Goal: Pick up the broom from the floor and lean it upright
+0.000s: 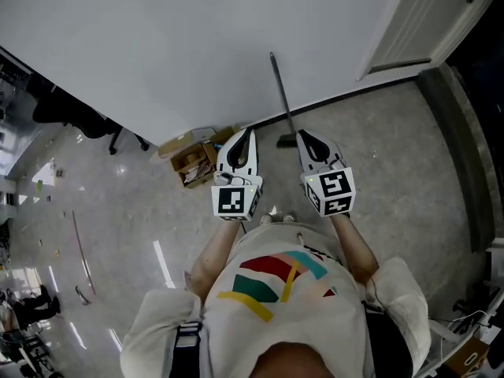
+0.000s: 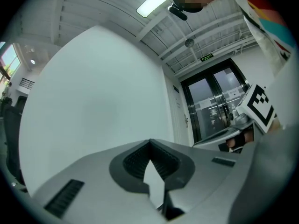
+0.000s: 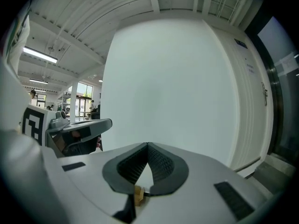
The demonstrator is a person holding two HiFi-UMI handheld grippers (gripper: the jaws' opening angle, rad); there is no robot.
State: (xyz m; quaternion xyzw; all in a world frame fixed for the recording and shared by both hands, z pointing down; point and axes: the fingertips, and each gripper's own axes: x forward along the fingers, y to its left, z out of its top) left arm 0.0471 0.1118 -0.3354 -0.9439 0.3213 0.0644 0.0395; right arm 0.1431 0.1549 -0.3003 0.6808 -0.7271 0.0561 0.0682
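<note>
White wall fills the top of the head view. 1 broom leans upright against it, its dark head down on the grey floor at the wall's foot. 2 grippers point at the wall side by side: the left gripper and the right gripper, each carrying 1 marker cube. Neither holds the broom. 1 open cardboard box sits at the wall's foot, left of the left gripper, and 1 dark chair stands further left. 1 white door is at upper right.

From the left gripper view, the jaws are closed tip to tip on nothing, with bare wall beyond. 1 pair of glass doors stands to the right under 1 green sign too small to read, and 1 ceiling light runs above. The right gripper's cube shows at the right edge.

From the right gripper view, the jaws are likewise closed and empty, facing the wall. The door and its handle lie to the right, and the left gripper's cube to the left.
</note>
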